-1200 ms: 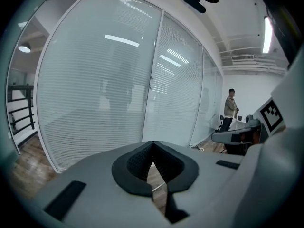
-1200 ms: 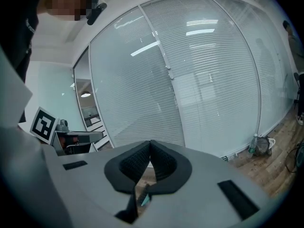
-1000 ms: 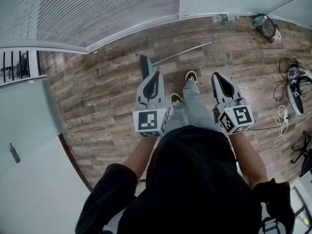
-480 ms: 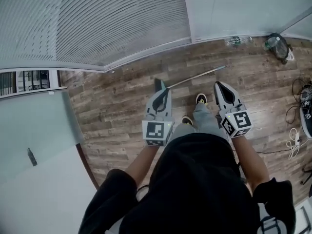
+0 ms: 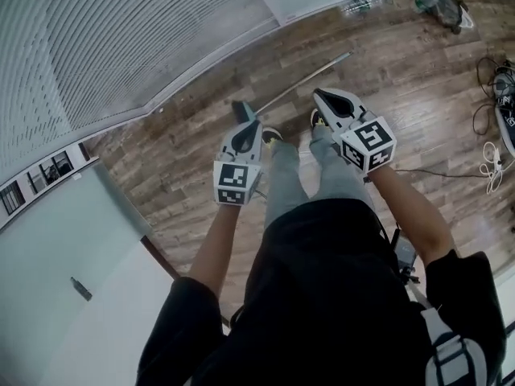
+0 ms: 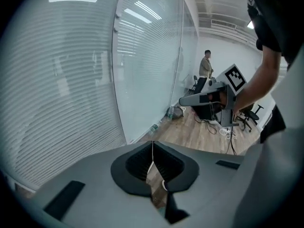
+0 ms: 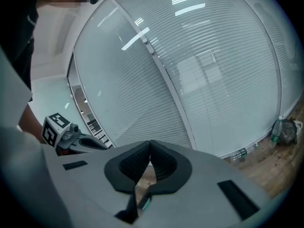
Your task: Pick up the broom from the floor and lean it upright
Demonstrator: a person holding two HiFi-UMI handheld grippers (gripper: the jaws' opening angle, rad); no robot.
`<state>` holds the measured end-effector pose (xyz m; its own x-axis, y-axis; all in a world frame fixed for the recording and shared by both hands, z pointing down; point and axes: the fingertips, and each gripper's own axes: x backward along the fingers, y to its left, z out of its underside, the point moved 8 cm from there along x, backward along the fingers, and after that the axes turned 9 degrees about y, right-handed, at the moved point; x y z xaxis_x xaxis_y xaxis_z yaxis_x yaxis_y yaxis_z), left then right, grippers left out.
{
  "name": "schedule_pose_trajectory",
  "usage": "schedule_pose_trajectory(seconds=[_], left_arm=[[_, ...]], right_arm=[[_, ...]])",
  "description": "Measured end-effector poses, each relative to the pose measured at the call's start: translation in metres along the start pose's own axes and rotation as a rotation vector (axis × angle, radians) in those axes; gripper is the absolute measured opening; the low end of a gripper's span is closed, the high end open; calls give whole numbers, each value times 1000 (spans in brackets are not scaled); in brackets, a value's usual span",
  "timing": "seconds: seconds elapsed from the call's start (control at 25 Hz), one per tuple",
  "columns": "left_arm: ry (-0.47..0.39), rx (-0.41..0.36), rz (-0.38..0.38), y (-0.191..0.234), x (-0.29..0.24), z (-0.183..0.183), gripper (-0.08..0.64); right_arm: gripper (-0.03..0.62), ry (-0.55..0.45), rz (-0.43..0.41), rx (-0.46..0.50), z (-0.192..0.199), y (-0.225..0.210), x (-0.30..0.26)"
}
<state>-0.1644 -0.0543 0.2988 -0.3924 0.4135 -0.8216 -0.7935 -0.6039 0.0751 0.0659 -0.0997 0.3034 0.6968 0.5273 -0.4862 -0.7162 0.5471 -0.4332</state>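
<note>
Flat on brown wood floor [image 5: 185, 159], just beyond both shut, empty jaws: long thin grey broom [image 5: 302, 81], stick running near-left to far-right. Brush end nearest left gripper [image 5: 248, 125], stick nearest right gripper [image 5: 318, 93].

The floor [image 5: 177, 183] is wood-look plank, brown and grainy with a low sheen, and the broom [image 5: 306, 81] lying on it has a slim, bright, metal-looking handle and a dark matt head. The left gripper [image 5: 246, 127] and the right gripper [image 5: 319, 95] have smooth, matt grey plastic shells, black finely ribbed inner faces on the jaws, and flat black-and-white printed marker cubes. The wall [image 5: 121, 47] is glossy glass over pale slatted blinds, and the person's trousers [image 5: 338, 175] are soft grey cloth.
</note>
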Motion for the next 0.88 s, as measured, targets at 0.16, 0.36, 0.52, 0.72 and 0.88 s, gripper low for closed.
schedule_pose_trajectory(seconds=[0.16,0.36,0.52,0.72,0.88], left_arm=[[66,-41,78,13,-39,8,17],[38,-92,88,34,-94,35,17],[143,-140,109,62,-146,73,17],[210,-105,71,91,-180,118,17],[284,-147,83,97,-211,160,26]], right_arm=[[17,90,-27,-25,17,-10,-25],[18,251,-29,-52,53,-25,-66],[21,319,-26,-172,84,-45,-101],[93,408,-21,-188,121,-65,-132],[104,470,-26,-175,162,-76,-160]])
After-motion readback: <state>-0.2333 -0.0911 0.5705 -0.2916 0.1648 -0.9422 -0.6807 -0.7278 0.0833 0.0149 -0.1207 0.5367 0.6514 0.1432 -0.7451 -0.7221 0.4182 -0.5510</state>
